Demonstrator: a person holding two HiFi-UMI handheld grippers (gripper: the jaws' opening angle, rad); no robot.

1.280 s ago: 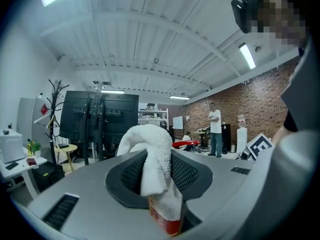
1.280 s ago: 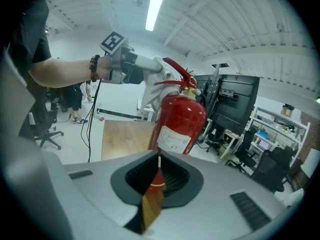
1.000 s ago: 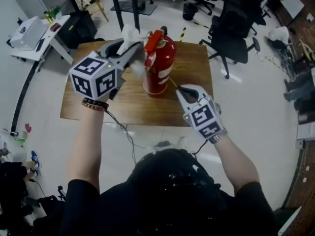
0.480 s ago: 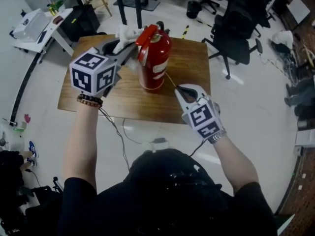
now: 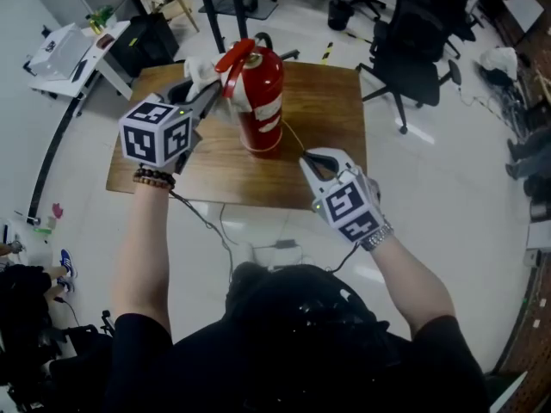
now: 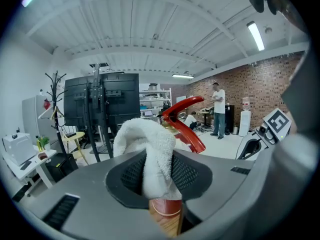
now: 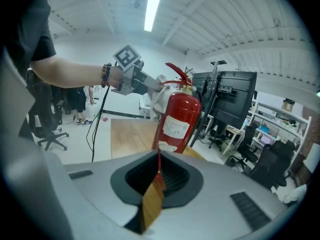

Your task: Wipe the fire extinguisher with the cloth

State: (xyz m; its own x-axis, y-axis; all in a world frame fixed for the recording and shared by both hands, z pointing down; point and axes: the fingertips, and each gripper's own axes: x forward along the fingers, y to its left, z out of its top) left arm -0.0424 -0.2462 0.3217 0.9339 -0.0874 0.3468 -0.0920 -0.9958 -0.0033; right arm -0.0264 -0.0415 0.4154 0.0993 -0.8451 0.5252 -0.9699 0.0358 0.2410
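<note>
- Two grippers are working over a wooden surface (image 5: 331, 101), one in each of the person's hands.
- One red fire extinguisher (image 5: 258, 101) is standing upright on this surface, towards its far edge and left of the middle in the head view, with its red lever (image 6: 185, 115) at the top.
- The left gripper (image 5: 209, 91) is pointing at the top of the extinguisher from the person's left. Its jaws are pinching a white cloth (image 6: 150, 151), which is bulging out in a fold beyond the tips.
- In the right gripper view the cloth is lying against the shoulder of the cylinder, just under the lever, on the side facing away from that camera.
- The right gripper (image 5: 312, 157) is hovering over the near part of the surface, near the base of the extinguisher but apart from it. Its jaws are pressed together and are gripping nothing; only a thin sliver of the wood is showing through the seam.
- A beaded bracelet (image 5: 151, 177) is sitting on the left wrist.
- A black cable (image 5: 202, 218) is hanging from the left gripper towards the floor.
- Black office chairs (image 5: 413, 33) are standing on the floor beyond the surface's right side.
- In the left gripper view a person (image 6: 218, 109) is standing in the background by a brick wall (image 6: 260, 91).
</note>
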